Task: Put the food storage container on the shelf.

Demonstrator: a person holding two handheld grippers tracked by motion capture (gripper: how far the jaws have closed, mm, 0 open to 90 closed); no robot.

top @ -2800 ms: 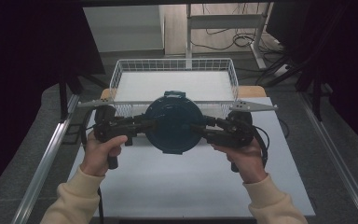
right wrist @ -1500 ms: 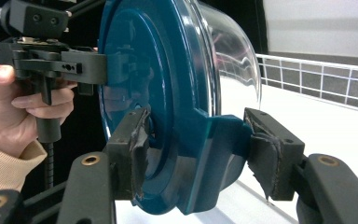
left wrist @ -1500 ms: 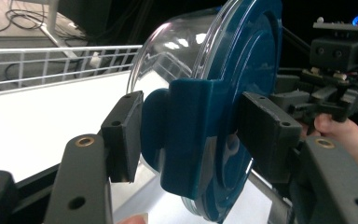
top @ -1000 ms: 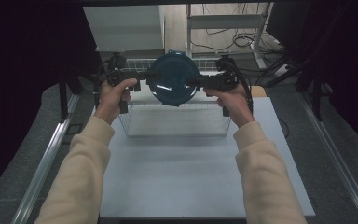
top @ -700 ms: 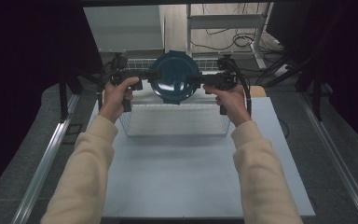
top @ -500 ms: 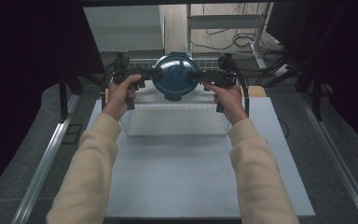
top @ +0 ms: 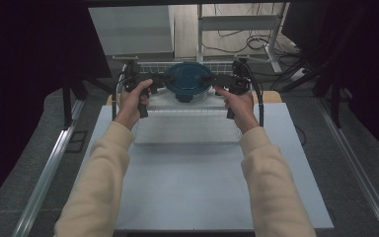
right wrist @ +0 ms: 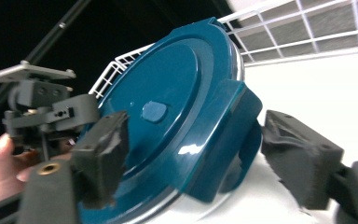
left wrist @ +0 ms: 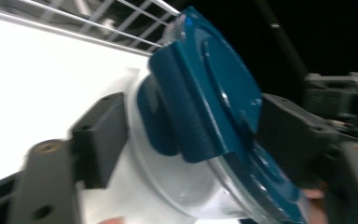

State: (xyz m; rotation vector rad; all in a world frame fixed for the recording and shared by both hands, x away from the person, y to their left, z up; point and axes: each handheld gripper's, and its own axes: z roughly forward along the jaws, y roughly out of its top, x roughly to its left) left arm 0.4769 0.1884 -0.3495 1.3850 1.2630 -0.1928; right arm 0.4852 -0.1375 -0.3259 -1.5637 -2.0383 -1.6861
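Round container with a dark blue lid (top: pixel 188 81) sits in the white wire basket (top: pixel 187 129) at the far end of the table (top: pixel 202 187). Left claw (top: pixel 159 82) flanks its left clip handle, jaws just opened, pads spread and off the clip with the handle between them. Right claw (top: pixel 216 81) mirrors it on the right clip, jaws also just opened, gap visible beside the clip. Both hands grip the tool handles.
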